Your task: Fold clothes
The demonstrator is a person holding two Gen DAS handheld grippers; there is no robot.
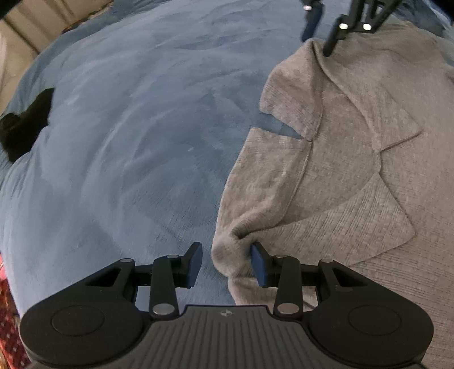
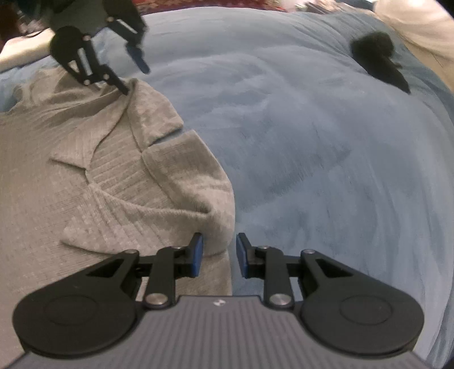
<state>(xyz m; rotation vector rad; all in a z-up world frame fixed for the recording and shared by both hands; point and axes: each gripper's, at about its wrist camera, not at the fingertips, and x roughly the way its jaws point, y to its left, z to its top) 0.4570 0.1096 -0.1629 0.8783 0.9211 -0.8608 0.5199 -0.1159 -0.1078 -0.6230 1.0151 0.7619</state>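
Observation:
A grey ribbed sweater point(image 1: 340, 170) point(image 2: 85, 184) lies on the blue bedspread point(image 1: 127, 142) point(image 2: 312, 142), with parts folded over its body. My left gripper point(image 1: 227, 264) points down at one corner of its folded edge. A bunched fold stands between the jaws; the right pad point(image 1: 258, 265) touches it and the left pad stands clear, so it is open. My right gripper point(image 2: 220, 255) is open around the opposite corner, with the edge between its pads. Each gripper appears in the other's view: the right gripper point(image 1: 320, 37), the left gripper point(image 2: 132, 75).
A small black cloth item point(image 1: 25, 125) point(image 2: 377, 59) lies far off on the bedspread. Beige bedding point(image 1: 17, 42) point(image 2: 420, 25) lies past the blue cover. Red patterned carpet point(image 1: 8, 326) shows beyond the bed's edge.

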